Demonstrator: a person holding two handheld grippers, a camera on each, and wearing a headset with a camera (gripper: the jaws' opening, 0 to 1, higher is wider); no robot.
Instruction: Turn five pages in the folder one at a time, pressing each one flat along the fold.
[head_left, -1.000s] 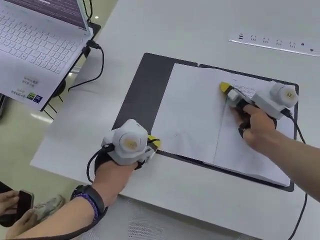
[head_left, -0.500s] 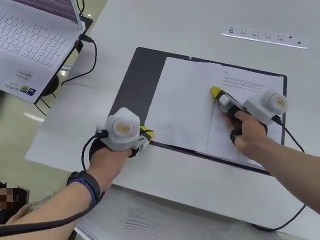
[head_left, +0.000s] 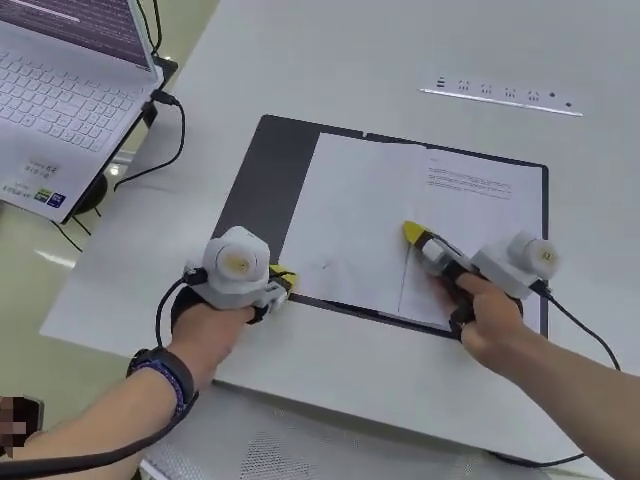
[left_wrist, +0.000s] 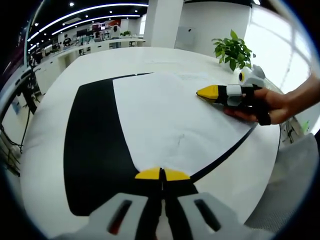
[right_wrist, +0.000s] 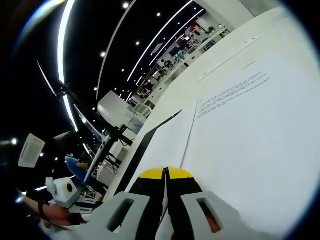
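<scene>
We see the flat, rectangular black folder (head_left: 262, 170) lying open on the white surface (head_left: 330, 60), its long axis running left to right across the head view and turned slightly, so that its far right corner points toward the white power strip (head_left: 500, 97). Its fold (head_left: 404, 268) runs from the far edge to the near edge. Plain white pages (head_left: 350, 210) cover the middle, the right-hand sheet carries a few lines of small print (head_left: 470, 180) at its far end, and a broad strip of bare black cover shows on the left. The left gripper (head_left: 283, 279) sits at the folder's near left, its yellow-tipped fingers (left_wrist: 149, 174) closed together and holding nothing, their tips just at the near corner of the left sheet where it meets the black cover. The right gripper (head_left: 412, 233) lies along the fold toward the near edge, pointing away from us, its fingers (right_wrist: 152, 174) likewise closed tip to tip and gripping nothing, with the tips down on the paper at the crease. An open silver laptop (head_left: 60, 90) stands well apart at the far left.
</scene>
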